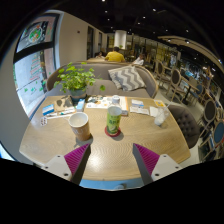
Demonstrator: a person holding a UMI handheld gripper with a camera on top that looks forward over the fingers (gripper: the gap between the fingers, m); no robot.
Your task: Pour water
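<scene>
A green bottle (pixel 114 119) with a pale cap stands upright on the wooden tabletop (pixel 120 150), ahead of the gripper (pixel 111 160) at about twelve o'clock, beyond the fingertips and not touched by them. Just beside it, at its nine o'clock, stands a tan cup (pixel 80 126), upright and apart from the bottle by a small gap. The jaws are spread wide and hold nothing; the two fingers (pixel 73 158) with their magenta pads reach forward low over the near edge of the tabletop, one at roughly seven o'clock and the other at five o'clock from the bottle, with bare wood between them. Farther out, at eleven o'clock from the bottle, a leafy potted plant (pixel 76 80) rises at the far left of the tabletop, and flat papers or booklets (pixel 62 103) lie around its base. At the bottle's two o'clock, near the far right edge, lies a small white thing (pixel 158 118) that is too small to tell. Beyond the tabletop sits a grey sofa (pixel 112 76) with a cushion in a zigzag pattern (pixel 126 77) and a yellow thing (pixel 116 58) behind it. At ten o'clock a wall carries framed pictures (pixel 33 38), and at two o'clock shelves (pixel 172 68) run back into the room under ceiling lights.
</scene>
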